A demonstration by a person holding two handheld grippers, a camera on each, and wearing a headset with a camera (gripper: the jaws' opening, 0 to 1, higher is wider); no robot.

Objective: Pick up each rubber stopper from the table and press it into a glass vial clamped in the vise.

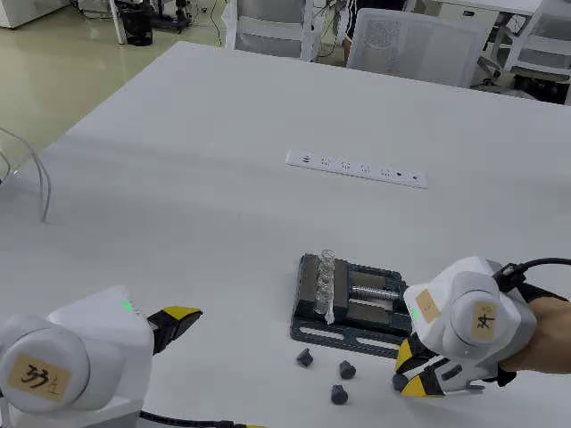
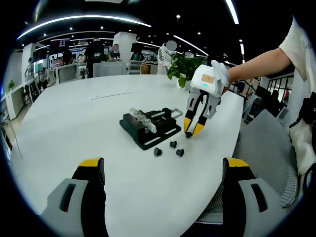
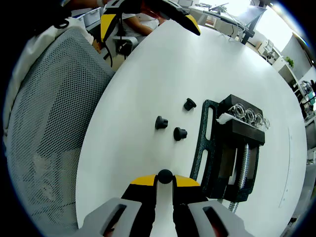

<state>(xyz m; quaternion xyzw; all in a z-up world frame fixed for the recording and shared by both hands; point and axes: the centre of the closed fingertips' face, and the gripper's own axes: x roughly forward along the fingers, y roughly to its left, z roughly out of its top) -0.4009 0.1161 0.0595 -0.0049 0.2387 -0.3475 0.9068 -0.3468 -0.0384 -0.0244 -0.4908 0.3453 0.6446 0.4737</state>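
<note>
Two hand-held grippers at work over a white desk [image 1: 223, 134], where a black vise [image 1: 352, 314] clamps a short row of upright glass vials [image 1: 326, 275]. The vial mouths show as open rings in the right gripper view. The R hand-held gripper [image 1: 412, 374], lower right in the head view, is clenched on a dark rubber stopper [image 3: 165, 176], pinched btwn its yellow tips. It hangs just beside the vise's screw end w/ tips angled down toward the desk; can't tell whether they touch the surface. Three loose stoppers [image 1: 347, 368] lie on the desk just in front of the vise base, close together but apart from one another, and nearer the R unit than the L. The L hand-held gripper [image 2: 164, 165] is released, jaws spread wide w/ nothing btwn them. It is low over the near-left part of the desk, well apart from the vise and pointed toward it. Beyond the vise, well apart, a white power strip [image 1: 357, 168] lies flat on the desk. A grey mesh chair [image 3: 49, 123] stands at the desk edge on the person's side, and a bare forearm [image 2: 256, 61] reaches in behind the R unit in the left gripper view.
</note>
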